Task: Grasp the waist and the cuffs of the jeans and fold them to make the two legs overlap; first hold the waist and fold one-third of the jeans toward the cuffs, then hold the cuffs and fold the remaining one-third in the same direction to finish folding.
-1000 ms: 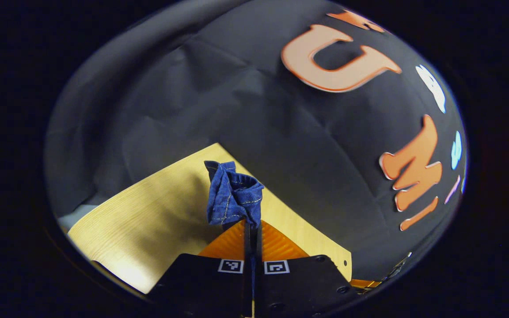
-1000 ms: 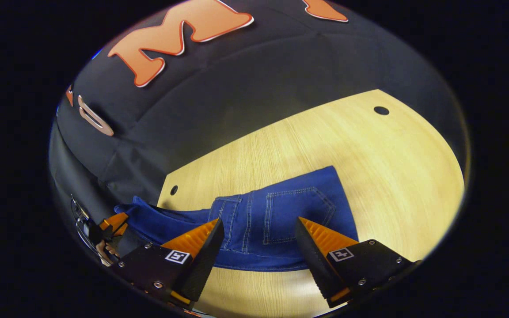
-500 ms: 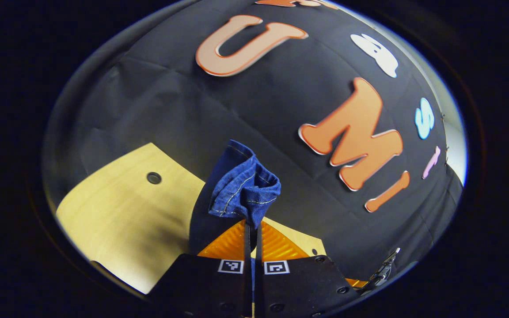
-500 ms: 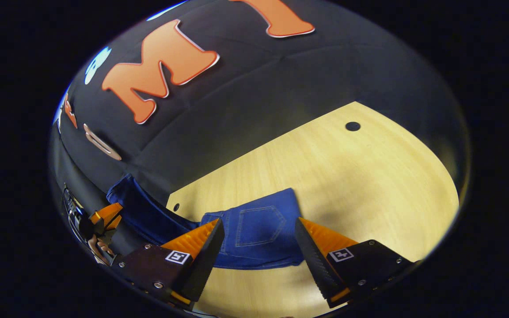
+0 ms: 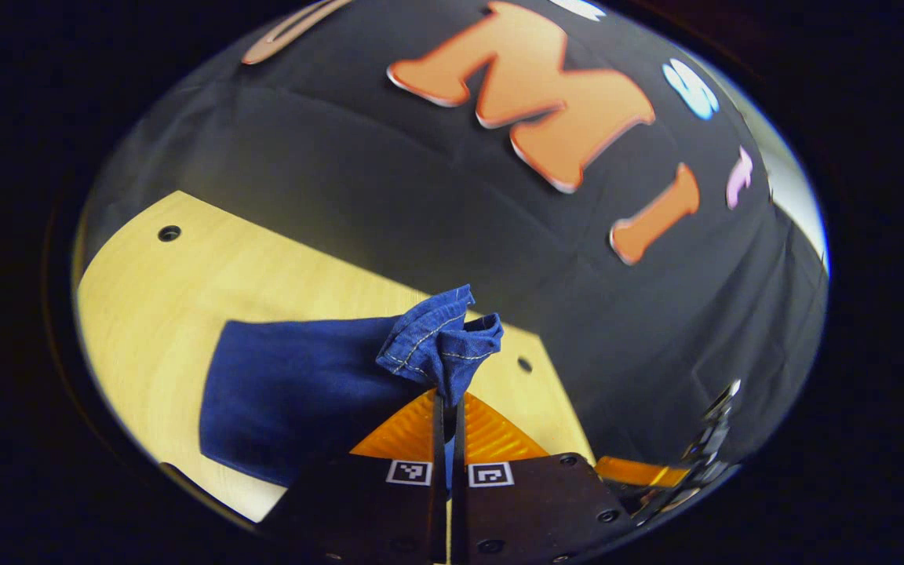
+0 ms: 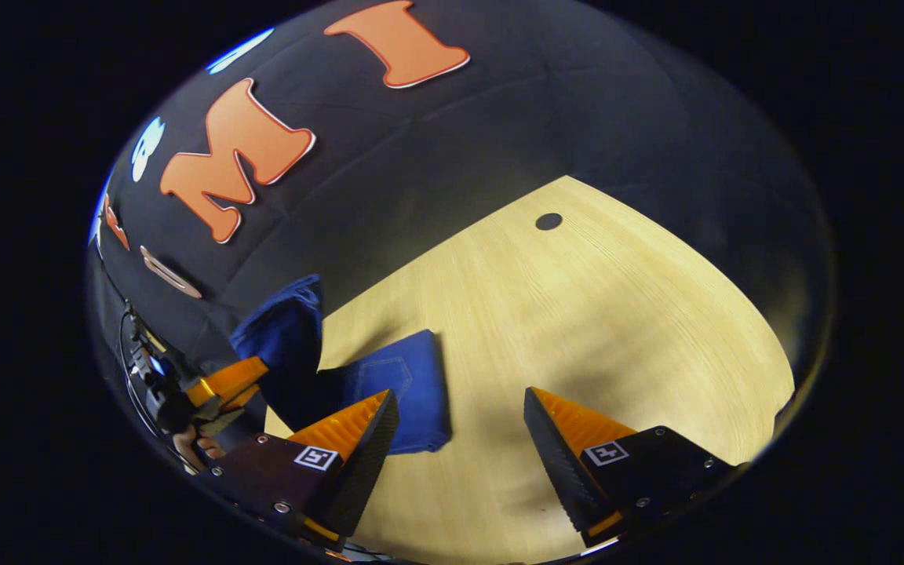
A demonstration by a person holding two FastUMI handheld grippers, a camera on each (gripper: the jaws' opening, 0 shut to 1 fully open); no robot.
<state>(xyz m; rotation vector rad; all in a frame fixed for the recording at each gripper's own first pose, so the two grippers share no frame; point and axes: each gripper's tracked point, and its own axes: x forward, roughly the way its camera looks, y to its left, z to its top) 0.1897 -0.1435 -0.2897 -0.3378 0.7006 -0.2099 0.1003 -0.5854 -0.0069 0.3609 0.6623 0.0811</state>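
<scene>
Swung over the folded jeans (image 5: 295, 392) on the bench (image 6: 577, 314), left claw (image 5: 447, 404) pinching the cuffs (image 5: 440, 345) to carry the final fold, right claw (image 6: 460, 439) spread, idle.

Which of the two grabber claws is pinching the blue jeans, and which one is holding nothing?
The left gripper is pinching the jeans: its fingers are shut on a bunched cuff. The right gripper is wide open above the table.
</scene>
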